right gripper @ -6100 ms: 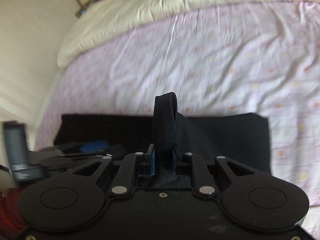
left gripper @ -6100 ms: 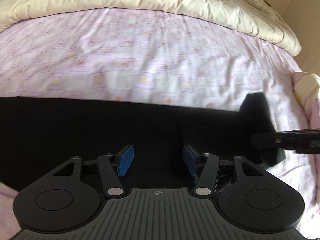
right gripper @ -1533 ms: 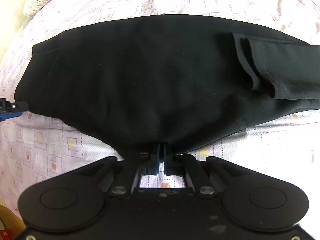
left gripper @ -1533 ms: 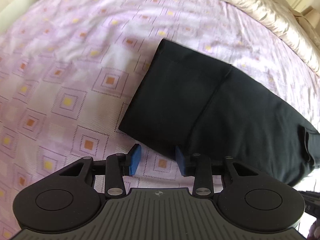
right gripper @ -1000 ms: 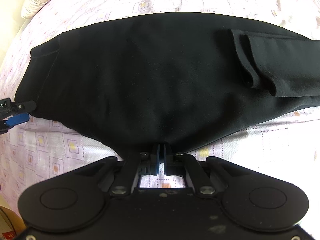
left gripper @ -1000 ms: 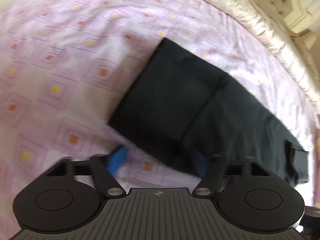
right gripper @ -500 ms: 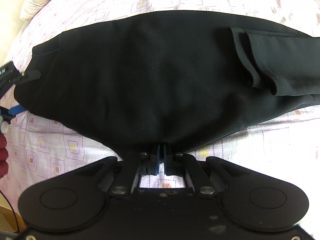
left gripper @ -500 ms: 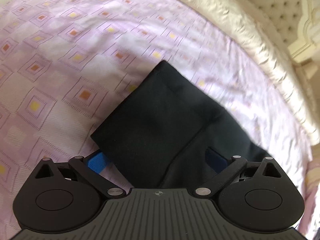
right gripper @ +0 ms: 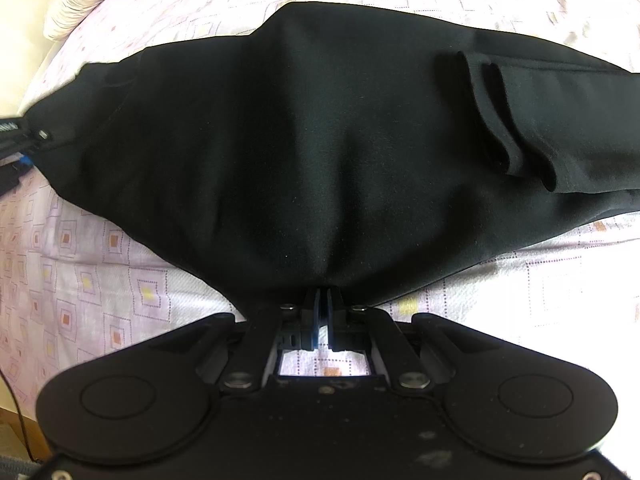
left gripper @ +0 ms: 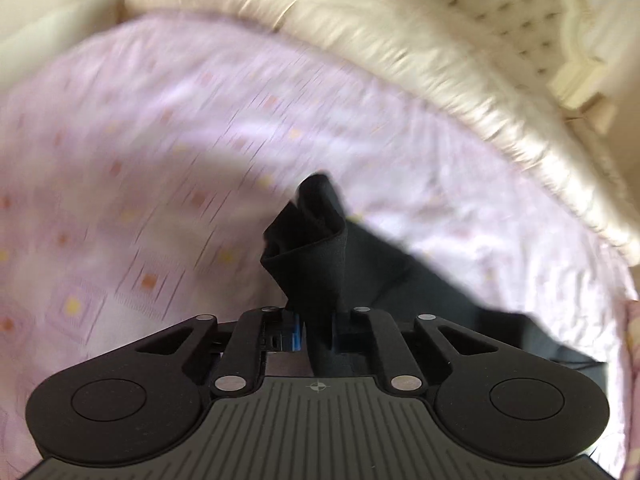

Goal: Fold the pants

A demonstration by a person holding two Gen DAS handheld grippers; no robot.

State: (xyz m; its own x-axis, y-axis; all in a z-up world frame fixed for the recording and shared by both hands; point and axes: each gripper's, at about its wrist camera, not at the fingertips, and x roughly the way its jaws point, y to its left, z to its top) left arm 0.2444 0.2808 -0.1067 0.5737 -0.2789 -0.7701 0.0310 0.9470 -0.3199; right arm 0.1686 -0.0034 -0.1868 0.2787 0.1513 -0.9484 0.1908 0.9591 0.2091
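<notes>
With the left gripper (left gripper: 316, 326) just closed, pinching a bunched end of the pants (right gripper: 320, 152) off the bed (right gripper: 100, 280), and the right gripper (right gripper: 323, 312) clamped at their near edge, the lift looks fast (blurred view), so that small bunch could slip out and skew the fold

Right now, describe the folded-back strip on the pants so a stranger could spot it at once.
Start at the bed sheet, pink with little squares, and find the black pants spread across it. Follow them toward the right side of the right wrist view to the cuff, doubled back on top. It is the only raised, two-ridged band on otherwise smooth cloth.
</notes>
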